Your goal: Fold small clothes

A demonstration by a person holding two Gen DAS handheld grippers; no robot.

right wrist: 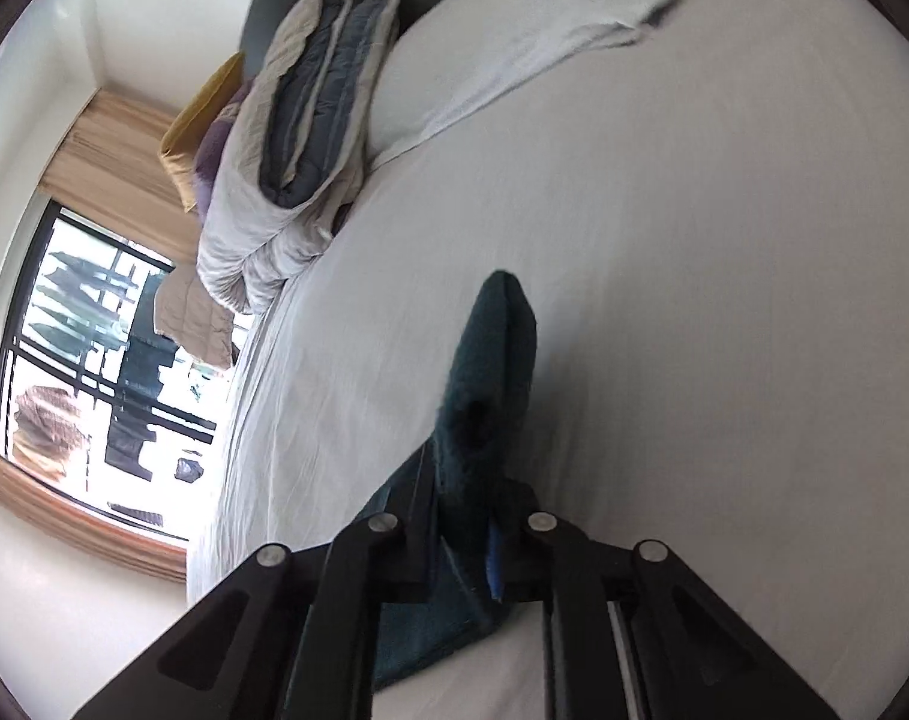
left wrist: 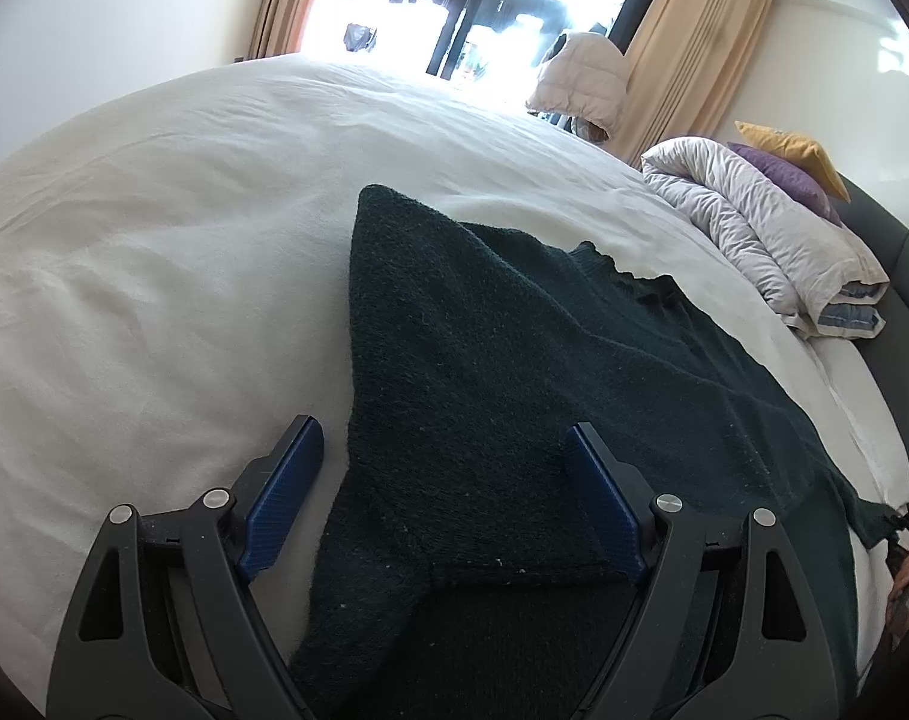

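A dark green knitted sweater lies spread on the white bed sheet, one sleeve folded over its body. My left gripper is open, its blue pads standing either side of the sweater's near edge, just above it. In the right wrist view my right gripper is shut on a sleeve end of the sweater, which sticks out past the fingers above the sheet. That view is rolled sideways.
A folded grey-white duvet with purple and yellow cushions sits at the dark headboard on the right; the duvet also shows in the right wrist view. A white towel lies on the bed. Window and curtains stand beyond the bed.
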